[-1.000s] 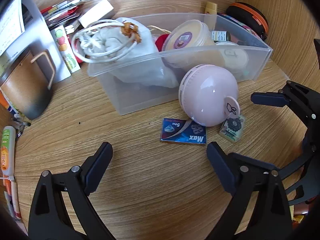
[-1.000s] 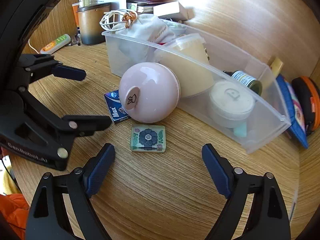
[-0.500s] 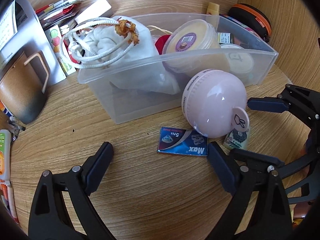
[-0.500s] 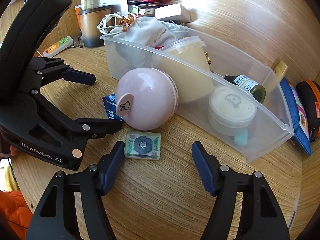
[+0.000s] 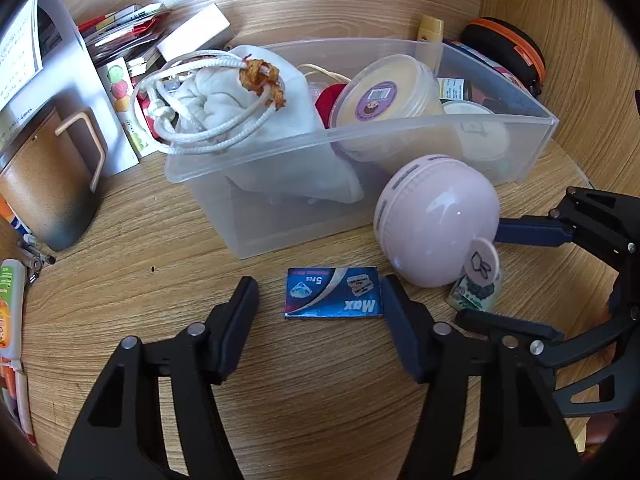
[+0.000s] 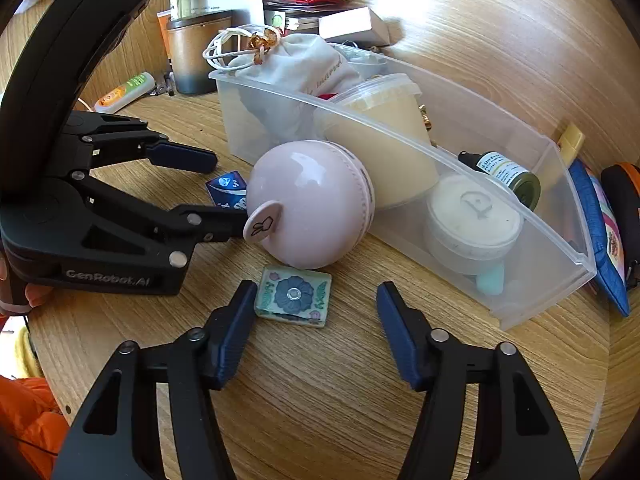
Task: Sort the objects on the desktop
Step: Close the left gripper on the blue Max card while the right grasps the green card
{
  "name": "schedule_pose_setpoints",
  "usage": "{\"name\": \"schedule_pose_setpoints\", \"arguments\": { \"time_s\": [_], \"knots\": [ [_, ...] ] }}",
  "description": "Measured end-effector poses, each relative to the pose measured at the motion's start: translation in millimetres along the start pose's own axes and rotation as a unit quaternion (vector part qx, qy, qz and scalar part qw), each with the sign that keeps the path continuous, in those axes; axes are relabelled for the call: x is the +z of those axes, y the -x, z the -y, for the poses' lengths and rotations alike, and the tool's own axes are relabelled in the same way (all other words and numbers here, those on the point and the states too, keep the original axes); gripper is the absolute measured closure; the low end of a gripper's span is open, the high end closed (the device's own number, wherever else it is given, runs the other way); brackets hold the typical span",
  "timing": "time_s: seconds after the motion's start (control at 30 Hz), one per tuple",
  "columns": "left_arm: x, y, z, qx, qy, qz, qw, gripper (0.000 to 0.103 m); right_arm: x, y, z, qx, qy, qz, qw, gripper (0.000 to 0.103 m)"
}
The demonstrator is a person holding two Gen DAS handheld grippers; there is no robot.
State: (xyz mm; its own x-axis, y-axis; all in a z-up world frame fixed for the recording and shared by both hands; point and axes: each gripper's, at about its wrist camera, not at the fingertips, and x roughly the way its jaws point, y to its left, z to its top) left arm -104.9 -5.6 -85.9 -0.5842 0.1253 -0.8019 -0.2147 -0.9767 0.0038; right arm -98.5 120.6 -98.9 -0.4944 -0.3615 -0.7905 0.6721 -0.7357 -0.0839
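Closing in from both sides, the left gripper [image 5: 318, 300] brackets the flat blue packet [image 5: 333, 293] while the right gripper [image 6: 316, 306] straddles the flower tile [image 6: 294, 295]; neither clamps yet. Both lie thin on the desk [image 5: 320, 392] beside the pink ball [image 6: 310, 208], so pads may skid over them or nudge the ball.

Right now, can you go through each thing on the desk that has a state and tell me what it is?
Left gripper: open, jaws just been closing, blue packet between them, one pad at its edge.
Right gripper: open, jaws just been closing, flower tile between them.
Pink round case: closed, on desk against bin.
Clear bin: uncovered, partly filled.
Drawstring bag: cinched, in bin.
Yellow tub: lidded, tilted in bin.
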Motion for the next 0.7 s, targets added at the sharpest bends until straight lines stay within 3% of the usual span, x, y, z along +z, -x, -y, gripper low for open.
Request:
{"name": "schedule_pose_setpoints", "arguments": {
  "time_s": [0.1,0.17,0.3,0.7],
  "knots": [
    [-2,2,1,-0.003,-0.005,0.002,1.0000,0.049,0,1,-1,0.001,-0.002,0.000,1.000,0.061],
    [-2,4,2,-0.007,-0.008,0.003,0.9999,0.055,0,0,0,0.003,-0.011,0.000,1.000,0.062],
    [1,1,8,-0.012,-0.015,0.003,0.9998,0.056,-1,0,3,0.015,-0.029,-0.002,0.999,0.072],
    [-4,11,11,-0.023,-0.006,0.011,0.9997,0.056,-14,12,15,-0.004,-0.051,-0.005,0.999,0.072]
  ]
}}
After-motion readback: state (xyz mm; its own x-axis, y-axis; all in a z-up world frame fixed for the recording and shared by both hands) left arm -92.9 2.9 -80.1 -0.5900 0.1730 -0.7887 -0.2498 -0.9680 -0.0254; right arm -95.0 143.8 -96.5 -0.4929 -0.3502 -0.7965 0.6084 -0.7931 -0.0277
